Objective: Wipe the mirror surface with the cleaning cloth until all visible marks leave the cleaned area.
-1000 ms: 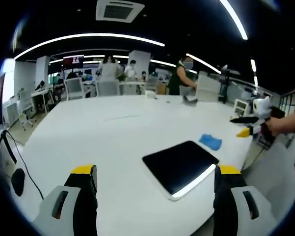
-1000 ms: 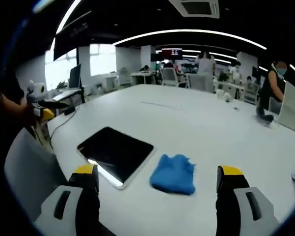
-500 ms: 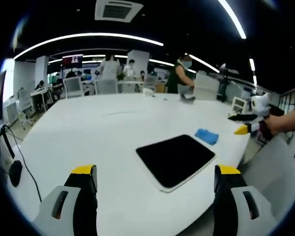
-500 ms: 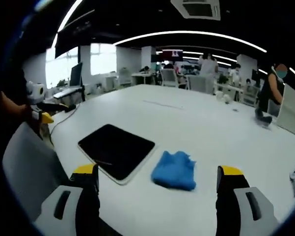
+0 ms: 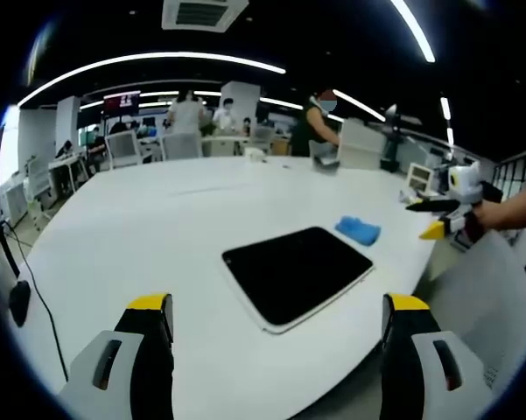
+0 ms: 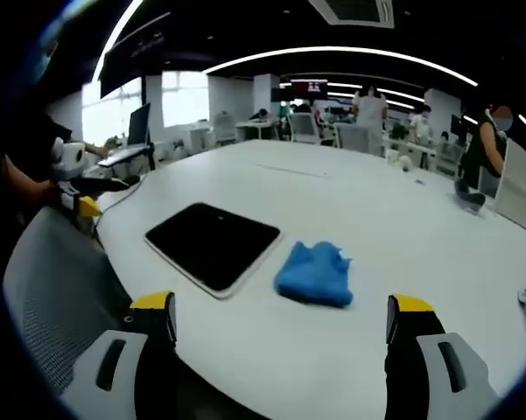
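Both the left hand-held gripper (image 5: pixel 276 328) and right hand-held gripper (image 6: pixel 280 328) hover wide apart, the blue cloth (image 6: pixel 315 273) at the mirror's (image 6: pixel 213 243) three o'clock on the tabletop (image 6: pixel 403 236).

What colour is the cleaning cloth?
Blue; the cleaning cloth shows best in the right gripper view.

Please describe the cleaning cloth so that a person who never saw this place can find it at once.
Look at the big white table. Near its edge lies a flat dark mirror, and right beside it is the cleaning cloth. It is a small crumpled heap, the one bright blue soft thing on the table.
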A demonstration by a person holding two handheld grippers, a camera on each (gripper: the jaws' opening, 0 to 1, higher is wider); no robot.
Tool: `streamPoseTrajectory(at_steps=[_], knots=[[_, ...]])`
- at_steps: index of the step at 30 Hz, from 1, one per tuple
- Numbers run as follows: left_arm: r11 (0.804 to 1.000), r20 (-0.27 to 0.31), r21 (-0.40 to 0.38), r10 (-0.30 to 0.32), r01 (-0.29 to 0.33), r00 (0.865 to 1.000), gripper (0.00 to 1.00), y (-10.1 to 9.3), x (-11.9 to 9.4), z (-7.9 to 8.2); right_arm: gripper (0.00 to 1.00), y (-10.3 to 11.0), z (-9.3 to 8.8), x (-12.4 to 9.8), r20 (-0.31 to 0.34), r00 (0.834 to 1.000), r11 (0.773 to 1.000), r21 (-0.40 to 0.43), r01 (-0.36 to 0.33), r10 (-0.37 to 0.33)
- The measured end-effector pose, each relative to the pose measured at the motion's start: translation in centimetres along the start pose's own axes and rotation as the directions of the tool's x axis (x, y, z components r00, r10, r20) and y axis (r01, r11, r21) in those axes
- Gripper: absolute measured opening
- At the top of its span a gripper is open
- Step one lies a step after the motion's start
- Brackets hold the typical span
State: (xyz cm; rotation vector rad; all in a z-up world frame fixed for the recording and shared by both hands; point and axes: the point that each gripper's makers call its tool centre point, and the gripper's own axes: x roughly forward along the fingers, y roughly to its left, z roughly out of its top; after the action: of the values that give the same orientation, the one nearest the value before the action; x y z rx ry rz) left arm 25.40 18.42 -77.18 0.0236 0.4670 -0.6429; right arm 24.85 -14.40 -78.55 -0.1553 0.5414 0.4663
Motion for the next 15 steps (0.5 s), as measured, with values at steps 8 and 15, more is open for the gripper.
streamPoseTrajectory(at_steps=[8,15], knots=[[1.000,0.014,0.003,-0.008,0.008,1.000,1.00,-0.3,0.3,1.3,1.00,0.4,-0.3,-0.5,0.003,1.000,1.000,0.024,-0.009,0.008],[1.000,0.023,0.009,-0.017,0.016,1.000,1.00,-0.7,0.6,2.3,1.00,1.7,0.8,0.3,0.022,0.999,0.999,-0.026,-0.036,0.036]])
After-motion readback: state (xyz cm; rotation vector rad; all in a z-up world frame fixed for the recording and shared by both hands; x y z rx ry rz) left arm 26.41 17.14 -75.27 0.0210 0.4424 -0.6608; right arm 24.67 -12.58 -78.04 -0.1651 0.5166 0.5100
